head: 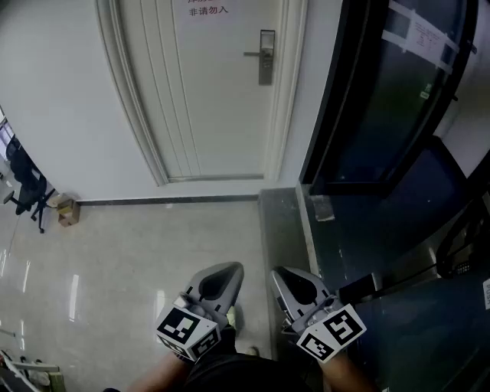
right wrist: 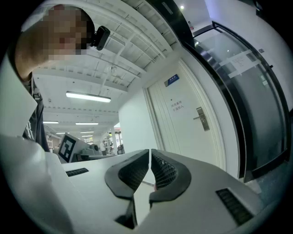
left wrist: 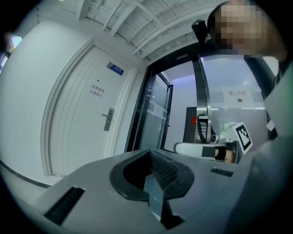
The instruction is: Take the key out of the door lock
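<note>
A white door (head: 207, 92) stands shut ahead, with a metal lock plate (head: 266, 57) and lever handle (head: 253, 53) on its right side. No key can be made out at this distance. The same lock plate (left wrist: 108, 119) shows small in the left gripper view, and the lock plate (right wrist: 202, 119) shows in the right gripper view. My left gripper (head: 223, 274) and right gripper (head: 286, 279) are held low and close to my body, side by side, well short of the door. Both have their jaws together with nothing held, seen on the left gripper (left wrist: 150, 153) and the right gripper (right wrist: 149, 152).
A dark glass partition (head: 383, 99) runs along the right, with a grey raised sill (head: 285, 222) at its foot. A small cardboard box (head: 67, 210) and an office chair (head: 27, 191) stand by the left wall. A paper notice (head: 207, 9) hangs on the door.
</note>
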Demonstrator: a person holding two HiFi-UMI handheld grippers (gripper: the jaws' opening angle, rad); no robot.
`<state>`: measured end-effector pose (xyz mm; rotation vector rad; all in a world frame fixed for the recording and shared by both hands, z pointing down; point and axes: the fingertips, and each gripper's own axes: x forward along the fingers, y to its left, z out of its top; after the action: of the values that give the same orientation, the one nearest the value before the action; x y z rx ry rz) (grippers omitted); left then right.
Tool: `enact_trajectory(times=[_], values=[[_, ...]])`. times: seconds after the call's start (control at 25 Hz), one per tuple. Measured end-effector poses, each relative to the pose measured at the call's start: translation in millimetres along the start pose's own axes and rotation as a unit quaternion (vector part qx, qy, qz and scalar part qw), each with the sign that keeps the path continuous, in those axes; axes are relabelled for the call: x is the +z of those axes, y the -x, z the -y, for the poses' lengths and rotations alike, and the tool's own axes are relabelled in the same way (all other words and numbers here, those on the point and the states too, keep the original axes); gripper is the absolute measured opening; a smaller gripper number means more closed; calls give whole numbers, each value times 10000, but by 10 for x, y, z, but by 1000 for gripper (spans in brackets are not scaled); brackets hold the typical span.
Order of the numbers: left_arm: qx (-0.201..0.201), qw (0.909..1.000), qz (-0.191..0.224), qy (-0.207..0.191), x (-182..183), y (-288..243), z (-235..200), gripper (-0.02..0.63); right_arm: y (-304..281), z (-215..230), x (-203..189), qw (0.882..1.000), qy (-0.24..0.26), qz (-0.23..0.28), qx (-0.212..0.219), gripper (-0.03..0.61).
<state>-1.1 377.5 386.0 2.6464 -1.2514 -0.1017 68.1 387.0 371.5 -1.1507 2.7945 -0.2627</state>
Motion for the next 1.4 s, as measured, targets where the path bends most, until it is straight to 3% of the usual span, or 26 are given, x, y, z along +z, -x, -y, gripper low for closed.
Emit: enact_trajectory(times=[0.24, 0.56, 0.84, 1.16, 1.4], values=[[-51, 10000, -26, -23, 88, -349, -603, 5, -645, 345, 18, 9997, -48, -45, -225, 17], [-284, 9995, 34, -166, 477, -1007, -1465, 5, -1695, 911, 281, 9980, 183, 36, -610, 17], [-404, 9990, -15, -182, 616, -1470, -1868, 5, -2197, 1296, 407, 9964, 310, -75, -789, 17], [-274, 9993, -74, -237, 709, -2190, -2353, 5, -2796, 1971, 452, 9972, 184, -109, -710, 17], [-56, 9991, -6, -421, 916, -2966, -2696, 5, -3268, 2659, 739, 9983, 335, -41, -471, 17]])
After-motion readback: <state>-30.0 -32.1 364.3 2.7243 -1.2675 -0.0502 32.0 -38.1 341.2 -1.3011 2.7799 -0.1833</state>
